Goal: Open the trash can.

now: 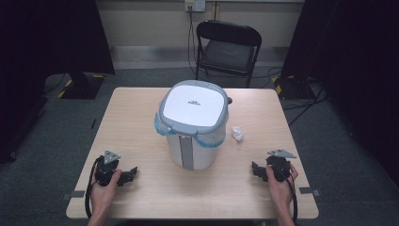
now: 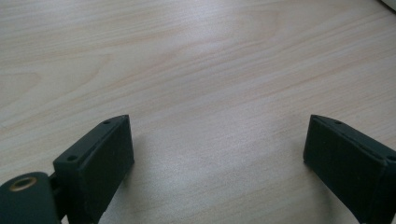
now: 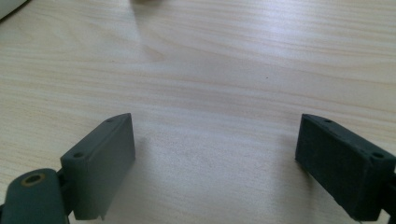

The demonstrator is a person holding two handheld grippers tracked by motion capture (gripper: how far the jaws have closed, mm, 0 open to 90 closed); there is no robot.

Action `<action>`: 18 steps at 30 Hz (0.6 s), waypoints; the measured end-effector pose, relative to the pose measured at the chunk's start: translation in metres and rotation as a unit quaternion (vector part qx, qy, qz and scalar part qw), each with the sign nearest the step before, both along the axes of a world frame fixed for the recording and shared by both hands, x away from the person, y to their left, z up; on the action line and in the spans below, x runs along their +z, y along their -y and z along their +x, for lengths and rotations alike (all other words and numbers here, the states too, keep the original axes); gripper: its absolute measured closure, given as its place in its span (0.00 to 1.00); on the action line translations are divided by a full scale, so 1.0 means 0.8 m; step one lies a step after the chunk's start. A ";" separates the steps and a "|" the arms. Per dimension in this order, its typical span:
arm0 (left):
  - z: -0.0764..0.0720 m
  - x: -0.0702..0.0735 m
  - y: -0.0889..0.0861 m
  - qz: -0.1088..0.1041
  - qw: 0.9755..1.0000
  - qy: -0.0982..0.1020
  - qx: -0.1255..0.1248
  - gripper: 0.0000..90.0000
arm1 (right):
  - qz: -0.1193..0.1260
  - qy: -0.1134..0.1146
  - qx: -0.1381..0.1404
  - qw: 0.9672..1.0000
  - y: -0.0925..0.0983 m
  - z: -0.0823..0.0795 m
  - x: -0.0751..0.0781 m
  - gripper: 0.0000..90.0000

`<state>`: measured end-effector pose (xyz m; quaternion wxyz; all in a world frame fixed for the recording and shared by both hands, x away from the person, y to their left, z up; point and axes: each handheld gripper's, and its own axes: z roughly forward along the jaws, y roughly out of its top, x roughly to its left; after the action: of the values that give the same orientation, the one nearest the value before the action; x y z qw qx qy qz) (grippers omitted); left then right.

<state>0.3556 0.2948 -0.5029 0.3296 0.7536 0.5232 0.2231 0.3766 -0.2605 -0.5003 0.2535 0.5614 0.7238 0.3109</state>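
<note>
A white bin [image 1: 193,126] with a grey-rimmed lid and a blue liner stands upright in the middle of the wooden table [image 1: 136,117]. A crumpled white paper ball [image 1: 237,133] lies just right of it. My left gripper [image 1: 131,174] rests near the front left of the table, held by a hand, jaws pointing toward the bin. My right gripper [image 1: 256,170] rests at the front right, jaws pointing left. In the left gripper view my left gripper [image 2: 217,149] stands wide open over bare wood. In the right gripper view my right gripper [image 3: 215,147] is likewise open with nothing between its jaws.
A black folding chair [image 1: 227,47] stands behind the table's far edge. Dark panels flank both sides, and cables run on the grey floor at the right. Bare wood lies between the grippers and in front of the bin.
</note>
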 end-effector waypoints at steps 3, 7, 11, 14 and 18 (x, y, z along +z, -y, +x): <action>0.000 0.000 0.000 0.000 1.000 0.000 0.000 0.09 | 0.000 0.000 0.000 1.000 0.000 0.000 0.000 0.12; 0.000 0.000 0.000 0.001 1.000 0.000 0.002 0.09 | 0.000 0.000 0.003 1.000 0.000 0.000 0.000 0.13; -0.002 0.000 0.002 -0.003 1.000 0.003 0.011 0.10 | 0.000 0.003 0.011 1.000 -0.001 -0.001 0.000 0.15; -0.006 0.002 0.010 0.002 1.000 0.008 -0.001 0.18 | 0.002 -0.004 0.036 0.999 -0.011 -0.004 0.004 0.20; -0.008 0.014 0.025 -0.029 0.999 0.021 -0.017 0.18 | 0.011 0.005 0.047 0.999 -0.023 -0.004 0.013 0.19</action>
<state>0.3488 0.2750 -0.4919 0.3659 0.7479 0.5094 0.2175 0.3730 -0.2421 -0.4901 0.2359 0.5277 0.7447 0.3335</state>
